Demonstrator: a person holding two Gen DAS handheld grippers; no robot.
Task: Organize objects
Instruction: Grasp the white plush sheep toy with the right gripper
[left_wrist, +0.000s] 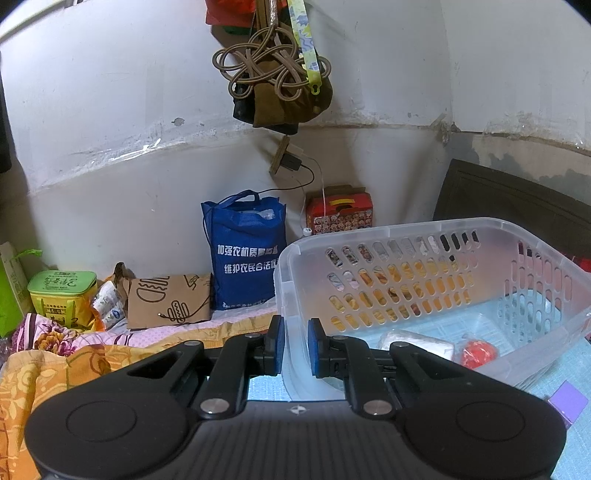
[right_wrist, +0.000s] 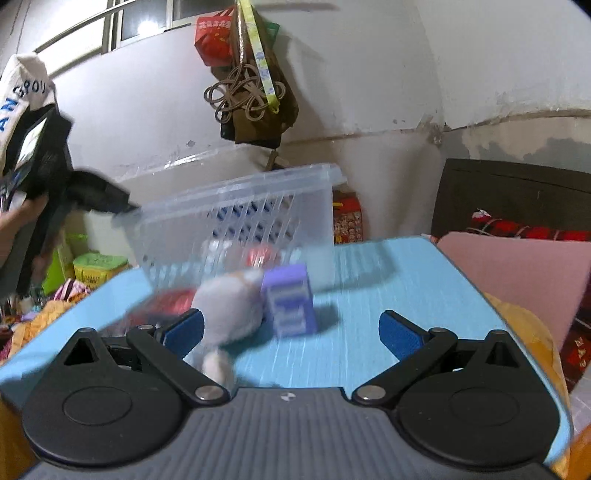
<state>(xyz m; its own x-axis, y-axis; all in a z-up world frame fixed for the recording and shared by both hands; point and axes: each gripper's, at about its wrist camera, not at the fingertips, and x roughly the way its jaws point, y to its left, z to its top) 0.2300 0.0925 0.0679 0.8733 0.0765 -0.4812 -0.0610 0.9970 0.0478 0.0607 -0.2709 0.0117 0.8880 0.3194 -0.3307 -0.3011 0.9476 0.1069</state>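
My left gripper (left_wrist: 295, 345) is shut on the near corner wall of a clear plastic basket (left_wrist: 424, 236). Inside the basket lie a clear plastic box (left_wrist: 417, 341) and a red object (left_wrist: 478, 352). In the right wrist view the basket (right_wrist: 240, 199) is tilted up on the light blue mat (right_wrist: 388, 295), held at its left rim by the left gripper (right_wrist: 127, 208). My right gripper (right_wrist: 291, 326) is open wide just above the mat. A blurred grey-white plush toy (right_wrist: 229, 306) and a purple box (right_wrist: 290, 299) lie just ahead of its fingers, the toy by the left pad.
A blue tote bag (left_wrist: 245, 254), a red tin (left_wrist: 341, 216), a brown paper bag (left_wrist: 168, 301) and a green tin (left_wrist: 61, 295) stand along the wall. Bags and coiled rope (left_wrist: 273, 70) hang above. A dark headboard (right_wrist: 517, 195) and a pink cushion (right_wrist: 517, 277) are to the right.
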